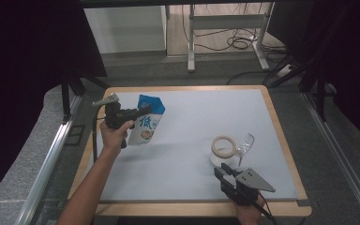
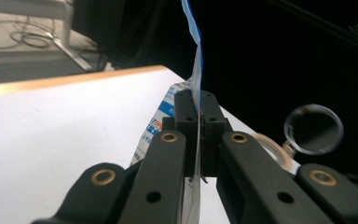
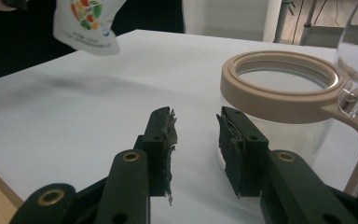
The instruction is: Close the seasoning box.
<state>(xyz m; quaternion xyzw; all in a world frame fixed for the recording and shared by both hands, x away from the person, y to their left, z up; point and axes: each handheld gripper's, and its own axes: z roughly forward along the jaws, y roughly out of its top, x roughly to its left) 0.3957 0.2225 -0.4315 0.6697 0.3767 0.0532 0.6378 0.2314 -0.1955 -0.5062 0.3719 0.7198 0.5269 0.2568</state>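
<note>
Above the table's (image 1: pixel 272 140) left side, a blue-and-white pouch (image 1: pixel 146 123) is clamped at its top edge by the left gripper (image 1: pixel 143 110); the right gripper (image 1: pixel 222 171) is held partly open and empty beside the glass jar (image 1: pixel 223 149).

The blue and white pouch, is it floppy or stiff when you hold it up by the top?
Probably floppy: the pouch hangs slanted above the table from the left gripper, whose jaws pinch only its thin flat top edge. It looks light, since that small pinch carries it. Its smooth printed film may be slippery, so it could slide out.
</note>
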